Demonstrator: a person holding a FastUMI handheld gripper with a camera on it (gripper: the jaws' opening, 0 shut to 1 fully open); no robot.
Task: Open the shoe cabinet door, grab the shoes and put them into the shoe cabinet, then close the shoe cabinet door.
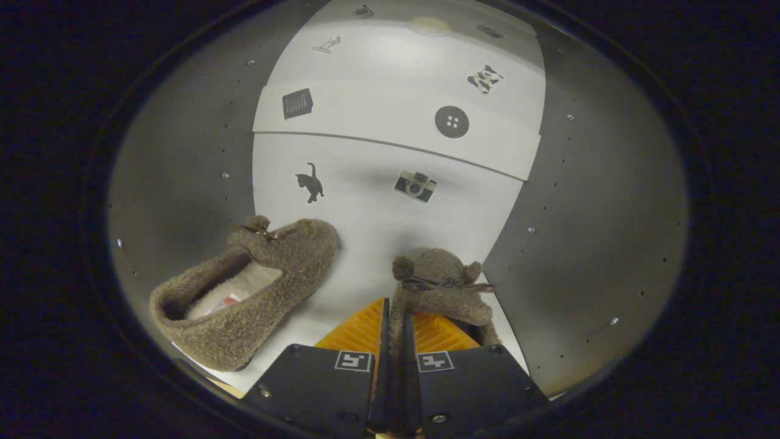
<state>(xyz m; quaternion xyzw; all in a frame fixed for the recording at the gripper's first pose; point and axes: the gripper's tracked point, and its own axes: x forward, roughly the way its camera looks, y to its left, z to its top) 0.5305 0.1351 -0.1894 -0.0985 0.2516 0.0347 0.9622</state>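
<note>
Two brown fuzzy slippers with small bows are in the gripper view. One slipper (244,292) lies on its side on the white surface (365,238), left of and just ahead of the fingers, with its pale lining showing. The other slipper (442,283) hangs at my fingertips, toe pointing away. My gripper (396,332) is shut on its thin rim, which runs down the narrow gap between the two fingers. The heel end of the held slipper is hidden behind the fingers.
The white panels (396,91) carry small stickers: a cat, a camera, a button and others. A seam (390,143) crosses between two of the panels. Grey walls (585,201) with rows of small holes and screws rise on both sides.
</note>
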